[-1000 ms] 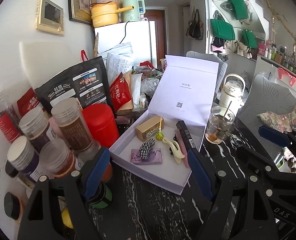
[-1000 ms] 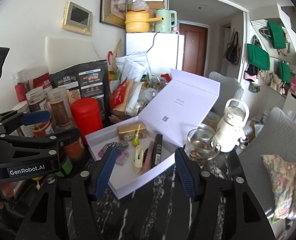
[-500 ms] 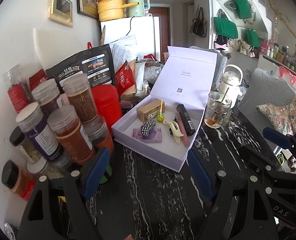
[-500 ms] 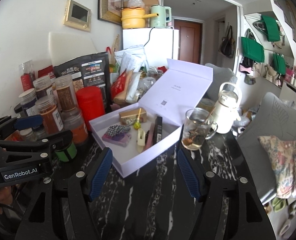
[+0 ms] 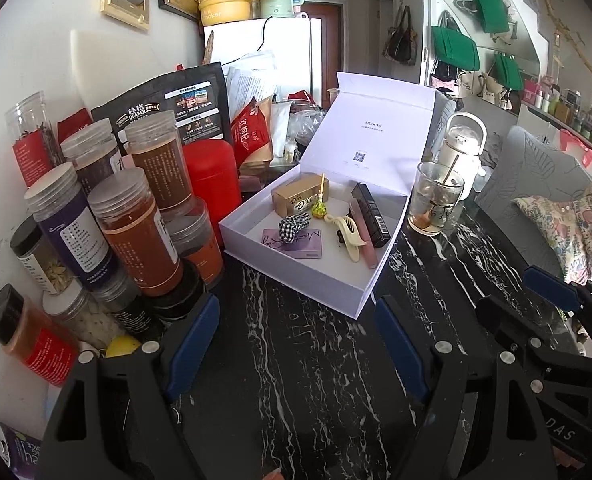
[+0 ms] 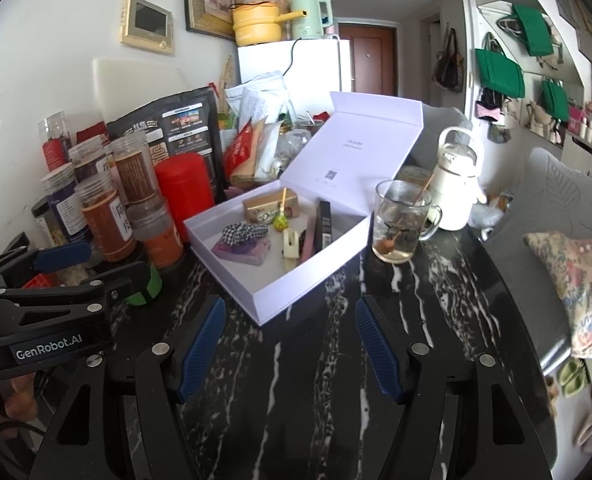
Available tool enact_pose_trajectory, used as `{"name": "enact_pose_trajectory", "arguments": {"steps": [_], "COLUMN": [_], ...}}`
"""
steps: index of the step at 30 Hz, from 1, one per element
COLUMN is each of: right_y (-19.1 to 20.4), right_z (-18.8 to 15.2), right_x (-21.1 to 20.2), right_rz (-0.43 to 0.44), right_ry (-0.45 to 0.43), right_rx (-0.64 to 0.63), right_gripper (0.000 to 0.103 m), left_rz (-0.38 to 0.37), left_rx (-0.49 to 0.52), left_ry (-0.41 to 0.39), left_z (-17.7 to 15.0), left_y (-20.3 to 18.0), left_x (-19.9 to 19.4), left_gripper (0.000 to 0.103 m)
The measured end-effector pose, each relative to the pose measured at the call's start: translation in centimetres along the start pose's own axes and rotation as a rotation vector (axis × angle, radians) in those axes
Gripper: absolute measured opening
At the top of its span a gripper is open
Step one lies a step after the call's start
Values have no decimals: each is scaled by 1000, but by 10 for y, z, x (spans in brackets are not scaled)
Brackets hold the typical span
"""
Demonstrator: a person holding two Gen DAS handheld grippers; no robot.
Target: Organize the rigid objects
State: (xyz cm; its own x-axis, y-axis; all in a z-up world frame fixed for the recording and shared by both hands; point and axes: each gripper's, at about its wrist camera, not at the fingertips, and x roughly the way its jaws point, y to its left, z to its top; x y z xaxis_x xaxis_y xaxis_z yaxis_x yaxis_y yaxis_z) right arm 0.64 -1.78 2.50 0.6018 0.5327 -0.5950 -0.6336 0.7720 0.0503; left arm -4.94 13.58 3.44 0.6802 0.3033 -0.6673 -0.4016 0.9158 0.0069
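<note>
Now both hand-held grippers, left (image 5: 298, 344) and right (image 6: 289, 344), are drawn back from the white box (image 5: 296, 276), wide and empty. The packing seems finished.

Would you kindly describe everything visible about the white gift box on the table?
The white gift box looks like rigid card, a shallow rectangular tray with a hinged lid standing open behind it, bearing small print and a QR code. It sits on the black marble table, angled to the grippers, holding a gold Dove box, hair clip and other small items.
</note>
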Motion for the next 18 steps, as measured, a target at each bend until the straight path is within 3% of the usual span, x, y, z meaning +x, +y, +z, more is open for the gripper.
{"name": "enact_pose_trajectory", "arguments": {"steps": [18], "right_y": [1], "right_z": [-2], "right_x": [1], "right_rz": [-6], "right_ry": [1], "right_rx": [-8], "right_gripper": [68], "left_rz": [-19], "left_rx": [0], "left_ry": [15], "left_z": [-6], "left_y": [-1], "left_x": [3], "left_gripper": [80]}}
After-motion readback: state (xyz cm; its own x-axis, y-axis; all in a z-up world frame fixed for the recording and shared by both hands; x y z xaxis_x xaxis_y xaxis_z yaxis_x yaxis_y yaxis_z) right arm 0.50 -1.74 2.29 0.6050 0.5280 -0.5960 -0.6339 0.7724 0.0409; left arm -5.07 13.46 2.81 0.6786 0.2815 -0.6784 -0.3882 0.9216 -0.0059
